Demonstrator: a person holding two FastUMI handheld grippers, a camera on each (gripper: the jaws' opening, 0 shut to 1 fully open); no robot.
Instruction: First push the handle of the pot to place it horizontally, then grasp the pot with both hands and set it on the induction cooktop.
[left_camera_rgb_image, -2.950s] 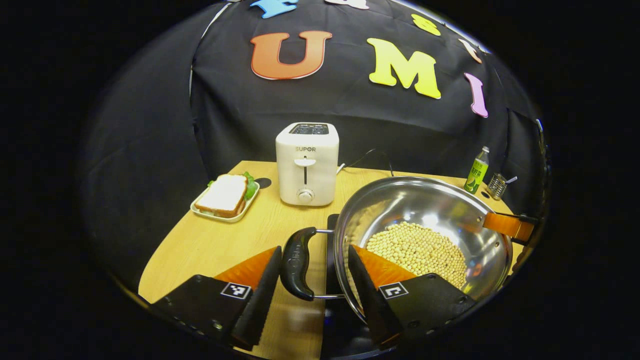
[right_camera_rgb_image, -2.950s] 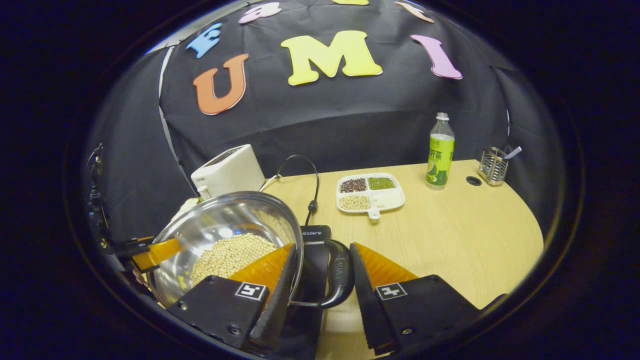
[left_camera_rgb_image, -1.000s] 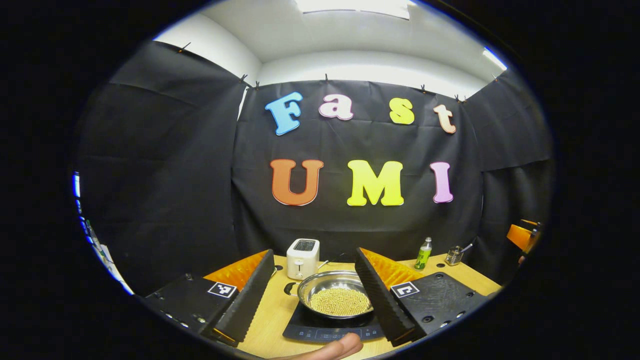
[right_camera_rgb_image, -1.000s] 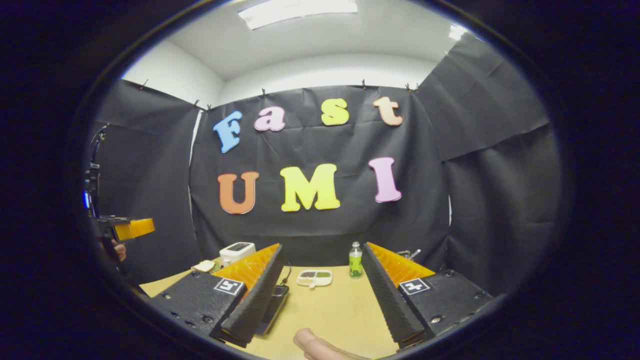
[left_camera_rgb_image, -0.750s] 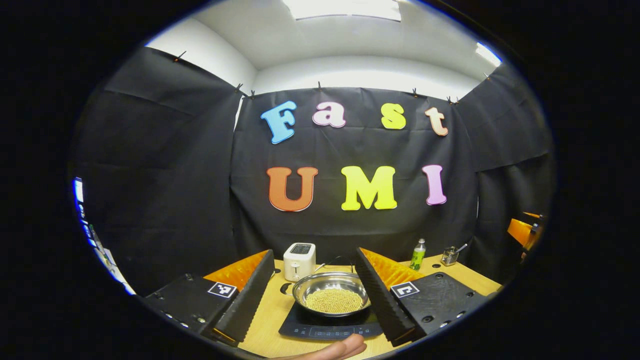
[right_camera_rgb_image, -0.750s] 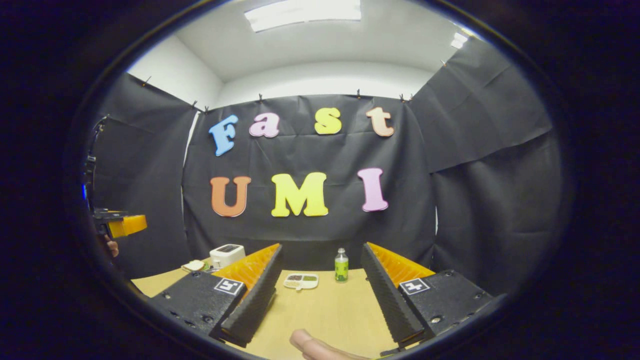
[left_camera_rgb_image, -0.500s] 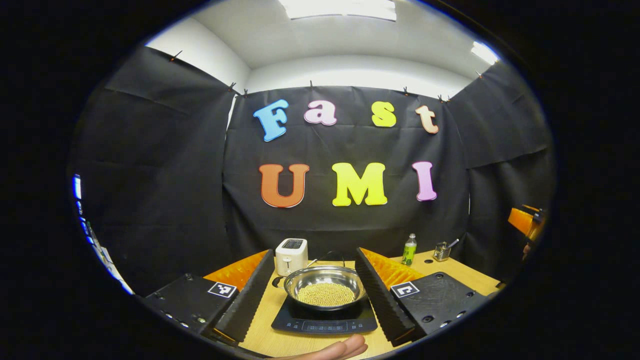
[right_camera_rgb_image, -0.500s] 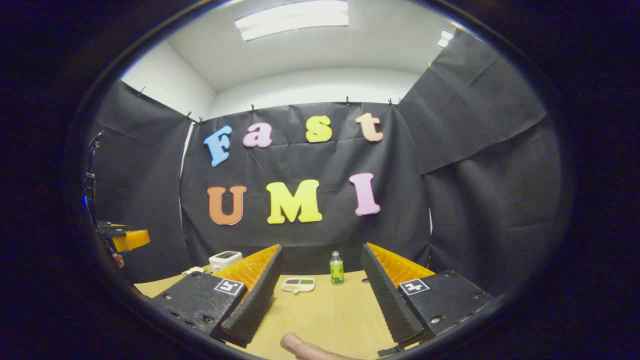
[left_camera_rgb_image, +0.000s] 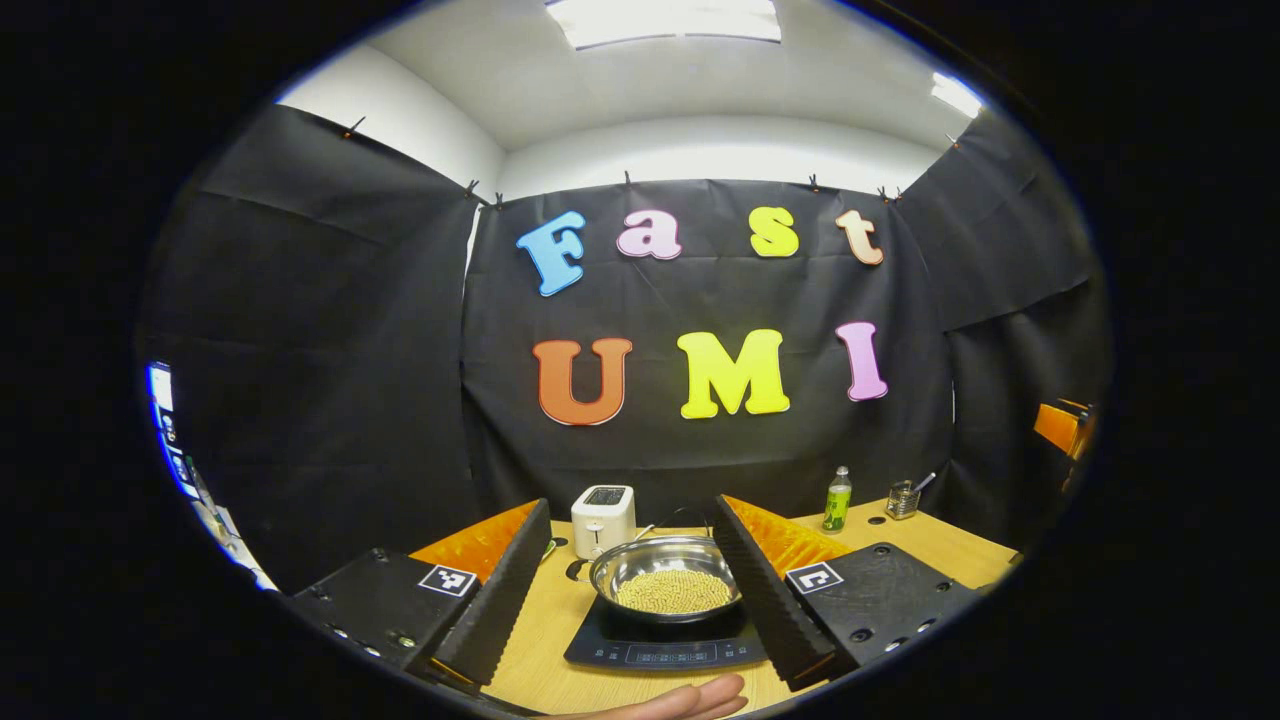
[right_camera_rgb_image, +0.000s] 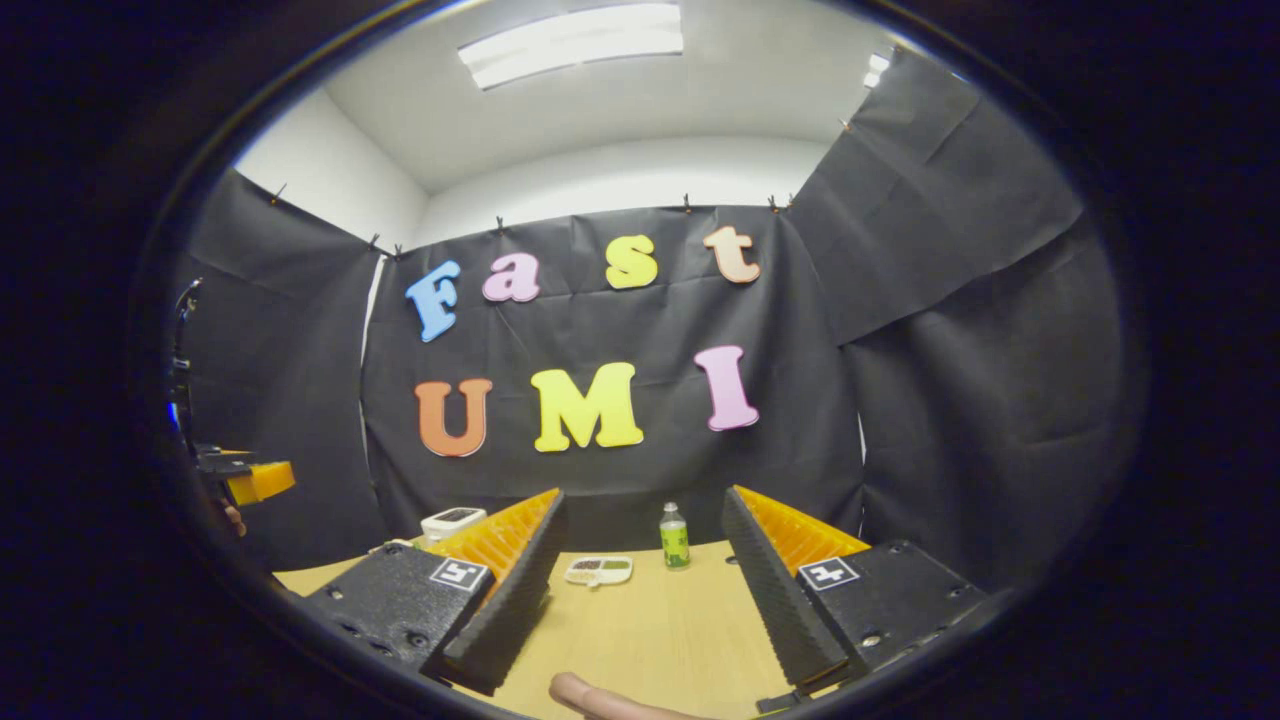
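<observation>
The steel pot (left_camera_rgb_image: 640, 562), holding pale beans, sits on the black induction cooktop (left_camera_rgb_image: 655, 652) in the left gripper view. One black handle (left_camera_rgb_image: 575, 571) sticks out on its left side. My left gripper (left_camera_rgb_image: 628, 504) is open, held well back from the pot and above it, with the pot showing between its fingers. My right gripper (right_camera_rgb_image: 642, 495) is open too, with nothing in it, over the wooden table (right_camera_rgb_image: 650, 625). Each gripper shows at the edge of the other's view: the right gripper (left_camera_rgb_image: 1058, 427) and the left gripper (right_camera_rgb_image: 248, 478).
A white toaster (left_camera_rgb_image: 603, 520) stands behind the pot. A green bottle (right_camera_rgb_image: 675, 537), a divided dish of beans (right_camera_rgb_image: 598, 570) and a wire utensil holder (left_camera_rgb_image: 903, 498) stand at the back. A fingertip (right_camera_rgb_image: 590, 697) shows at the bottom edge.
Three seconds ago both grippers were around the pot's handles. Both have since let go and drawn back and up. Over the last second the views shifted only slightly.
</observation>
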